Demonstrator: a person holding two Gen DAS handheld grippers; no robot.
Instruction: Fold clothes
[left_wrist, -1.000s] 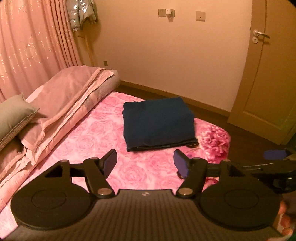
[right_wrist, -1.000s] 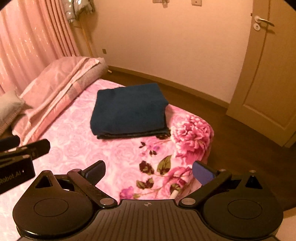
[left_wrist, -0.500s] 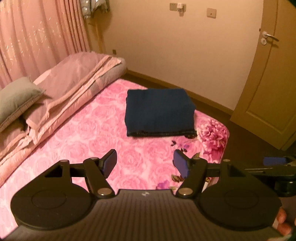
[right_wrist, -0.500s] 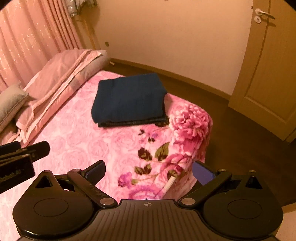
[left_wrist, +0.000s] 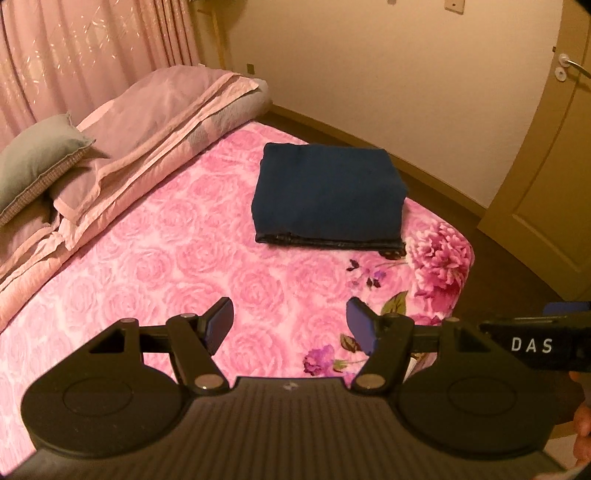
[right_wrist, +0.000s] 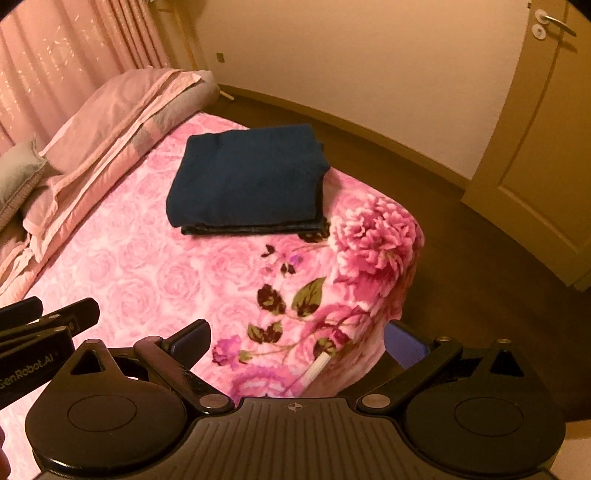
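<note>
You hold your black two-finger left gripper (left_wrist: 290, 325) and black two-finger right gripper (right_wrist: 297, 343) side by side, level, both with blue-padded jaws spread wide and gripping nothing.

We see a bedroom in a home: a bed with a pink rose blanket (left_wrist: 155, 266), folded pink bedding (left_wrist: 147, 125) and a grey pillow (left_wrist: 33, 158) beside pink curtains (left_wrist: 92, 51), a wooden floor (right_wrist: 480, 266) and a door (left_wrist: 554, 177).
</note>
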